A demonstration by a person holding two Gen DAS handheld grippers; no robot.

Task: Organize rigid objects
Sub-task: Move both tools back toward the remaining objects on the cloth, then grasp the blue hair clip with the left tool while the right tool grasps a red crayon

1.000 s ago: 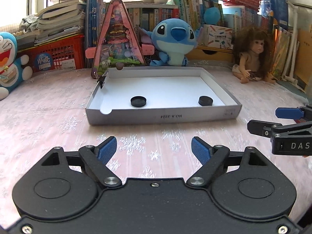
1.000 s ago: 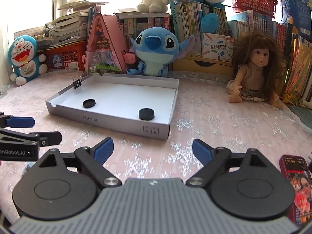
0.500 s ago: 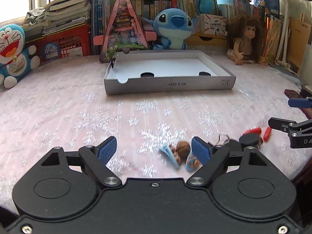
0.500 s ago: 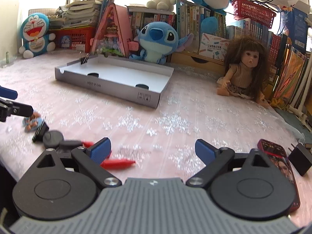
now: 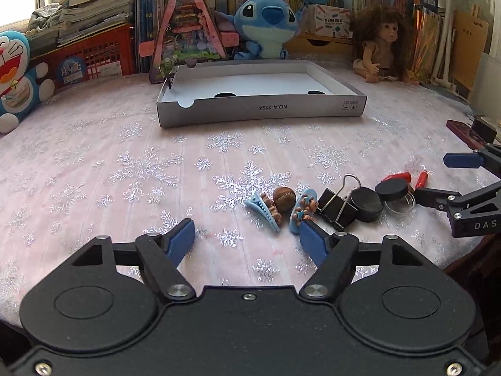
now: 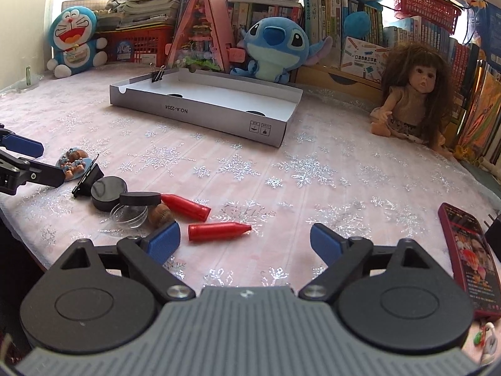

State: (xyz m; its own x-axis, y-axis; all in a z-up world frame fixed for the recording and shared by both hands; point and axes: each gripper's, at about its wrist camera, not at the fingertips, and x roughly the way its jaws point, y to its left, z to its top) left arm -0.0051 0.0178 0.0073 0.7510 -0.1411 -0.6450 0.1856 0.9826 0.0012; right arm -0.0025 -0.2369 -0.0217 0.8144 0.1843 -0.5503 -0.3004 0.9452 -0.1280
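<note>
A shallow white box tray [image 5: 263,111] [image 6: 200,114] lies far on the pink cloth with two black discs [image 5: 224,95] inside. Near the front edge lies a cluster: blue hair clips [image 5: 264,208], a brown ball [image 5: 284,199], a black binder clip [image 5: 336,208], black round lids [image 5: 364,202] [image 6: 105,189], a clear cup [image 6: 130,216] and two red crayons [image 6: 219,230]. My left gripper [image 5: 247,241] is open and empty just before the clips. My right gripper [image 6: 244,239] is open and empty, over the nearer crayon.
A red phone [image 6: 469,260] lies at the right edge beside a black plug. A doll [image 6: 413,94], a Stitch plush [image 6: 272,50], a Doraemon plush [image 6: 73,40], a pink triangular toy house [image 5: 188,31] and books line the back. A binder clip [image 6: 158,73] sits on the tray's rim.
Both grippers have pulled back from the tray toward the table's front edge. The cluster of small objects has come into view just ahead of them. Both stay open.
</note>
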